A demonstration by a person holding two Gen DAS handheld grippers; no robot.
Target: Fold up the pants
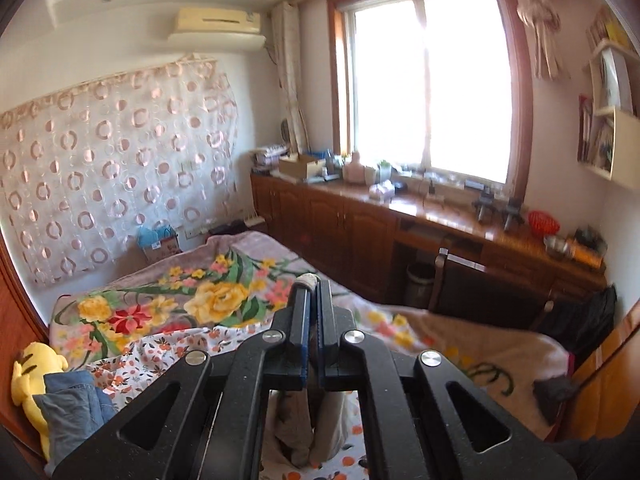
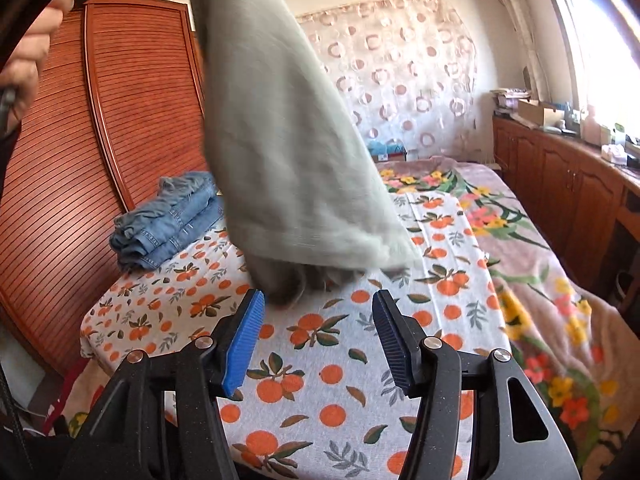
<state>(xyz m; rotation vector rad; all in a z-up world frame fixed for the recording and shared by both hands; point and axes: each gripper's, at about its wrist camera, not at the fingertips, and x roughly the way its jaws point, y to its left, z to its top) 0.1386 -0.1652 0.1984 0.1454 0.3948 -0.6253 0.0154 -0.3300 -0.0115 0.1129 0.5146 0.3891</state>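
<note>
The left gripper (image 1: 313, 280) is pinched tight on a fold of the grey-green pants (image 2: 280, 140), a scrap of the cloth showing at its tips and the rest hanging beneath it. The right gripper (image 2: 318, 300) stands apart from the cloth with its blue pads (image 2: 243, 344) spread and nothing between them, low over the orange-print sheet (image 2: 340, 360). Seen from the right wrist, the pants dangle from above in a long drape, their lower end brushing or just clear of the sheet in front of the open jaws. The fabric looks light and limp, likely to swing, crease and slip, so it should be taken at a firm edge such as a hem or the waistband, not mid-panel. Farther out, a stack of folded jeans (image 2: 168, 220) lies at the bed's far left beside the wooden slatted wardrobe (image 2: 100, 120), and a floral blanket (image 2: 540, 280) covers the bed's right side.
</note>
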